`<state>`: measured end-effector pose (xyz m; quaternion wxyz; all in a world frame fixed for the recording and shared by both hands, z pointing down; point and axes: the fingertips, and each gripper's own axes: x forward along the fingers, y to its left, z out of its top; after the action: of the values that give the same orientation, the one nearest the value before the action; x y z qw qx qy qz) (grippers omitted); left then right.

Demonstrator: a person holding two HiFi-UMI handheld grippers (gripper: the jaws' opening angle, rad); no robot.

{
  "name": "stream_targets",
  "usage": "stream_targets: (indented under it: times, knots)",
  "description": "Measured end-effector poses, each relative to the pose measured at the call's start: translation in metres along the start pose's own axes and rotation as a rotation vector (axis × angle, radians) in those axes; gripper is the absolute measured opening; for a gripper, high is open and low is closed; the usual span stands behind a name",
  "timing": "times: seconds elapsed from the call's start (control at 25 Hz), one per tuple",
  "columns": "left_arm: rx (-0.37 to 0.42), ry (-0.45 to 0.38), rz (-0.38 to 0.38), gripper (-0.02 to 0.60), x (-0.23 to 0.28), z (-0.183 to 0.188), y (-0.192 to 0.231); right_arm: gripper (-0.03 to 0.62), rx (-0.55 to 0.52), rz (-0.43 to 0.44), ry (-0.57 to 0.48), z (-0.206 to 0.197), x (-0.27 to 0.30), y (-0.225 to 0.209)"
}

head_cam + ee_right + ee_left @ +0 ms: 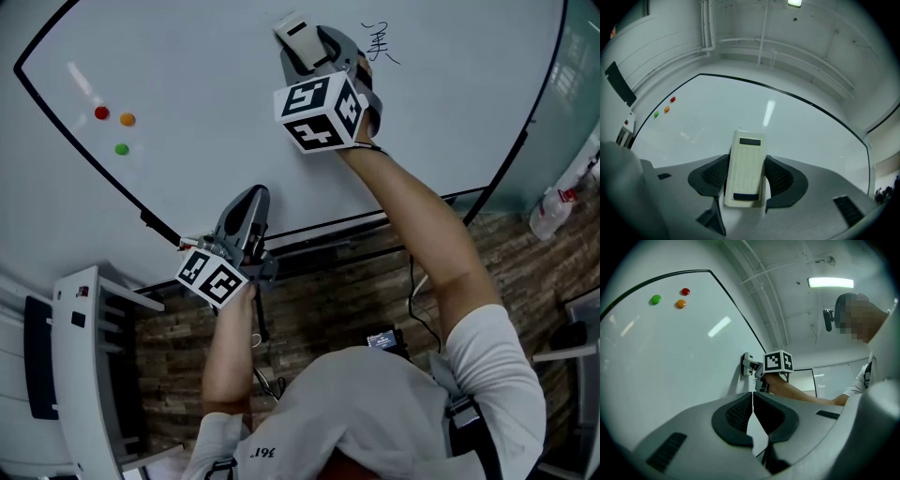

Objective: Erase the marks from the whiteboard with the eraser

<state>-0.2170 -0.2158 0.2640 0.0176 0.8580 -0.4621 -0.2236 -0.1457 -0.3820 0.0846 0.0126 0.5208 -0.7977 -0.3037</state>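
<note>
The whiteboard (206,103) fills the head view, with a black handwritten mark (380,42) near its top right. My right gripper (311,45) is shut on the cream eraser (295,33), which lies flat against the board just left of that mark. In the right gripper view the eraser (745,168) sits between the jaws of the right gripper (746,164), and the mark is out of sight. My left gripper (251,199) hangs low by the board's bottom edge. Its jaws are shut on nothing, as the left gripper view shows at the left gripper (753,404).
Red (101,113), orange (127,119) and green (122,149) magnets sit at the board's left. A black bottom rail (328,234) runs under the board. A white rack (80,375) stands at lower left and a spray bottle (553,211) at the right.
</note>
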Motion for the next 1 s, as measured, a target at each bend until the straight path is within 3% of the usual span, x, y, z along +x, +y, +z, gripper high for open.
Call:
stream_targets:
  times: [1.0]
  knots:
    - [-0.035, 0.042, -0.068, 0.012, 0.062, -0.037, -0.032, 0.261, -0.027, -0.130, 0.081, -0.070, -0.021, -0.127]
